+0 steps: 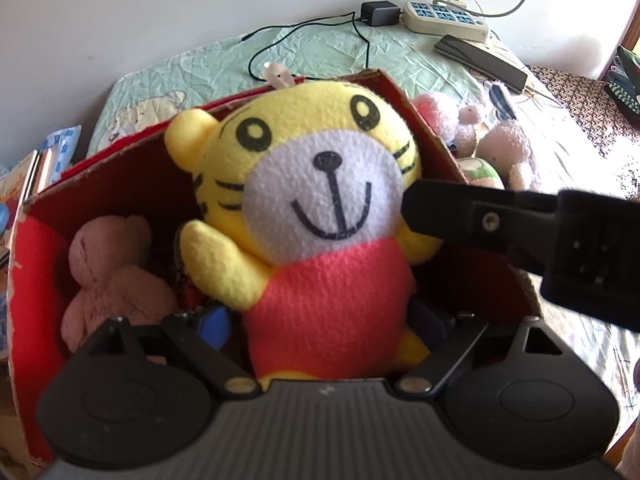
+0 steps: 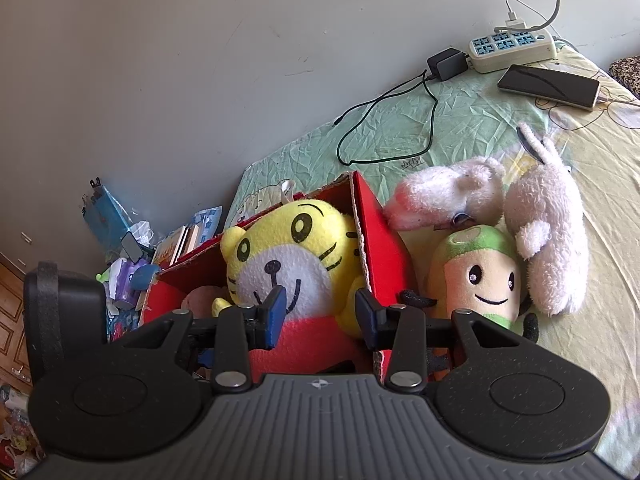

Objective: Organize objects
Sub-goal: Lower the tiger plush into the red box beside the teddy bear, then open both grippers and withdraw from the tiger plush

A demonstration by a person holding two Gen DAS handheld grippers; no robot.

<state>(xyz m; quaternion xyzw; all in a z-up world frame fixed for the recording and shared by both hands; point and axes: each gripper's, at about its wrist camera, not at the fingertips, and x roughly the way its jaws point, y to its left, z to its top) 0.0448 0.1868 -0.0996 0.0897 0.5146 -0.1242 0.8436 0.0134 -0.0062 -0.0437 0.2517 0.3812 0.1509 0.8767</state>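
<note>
A yellow tiger plush [image 1: 320, 208] in a red shirt stands upright in a red cardboard box [image 1: 96, 184] on the bed. My left gripper [image 1: 324, 320] is shut on the tiger's red body, its blue pads [image 1: 214, 326] pressed against it. A brown plush [image 1: 108, 276] lies in the box to the left. In the right wrist view my right gripper [image 2: 320, 312] is open just in front of the tiger plush [image 2: 288, 256], over the red box [image 2: 384, 232]. The right gripper also shows in the left wrist view [image 1: 404, 204], touching the tiger's cheek.
On the bed right of the box lie a green-capped plush [image 2: 476, 276] and pink-white plushes [image 2: 548, 224]. Further back are a power strip [image 2: 512, 48], a charger with black cable [image 2: 444, 66] and a phone [image 2: 548, 86]. Books and clutter [image 2: 132, 248] sit left of the bed.
</note>
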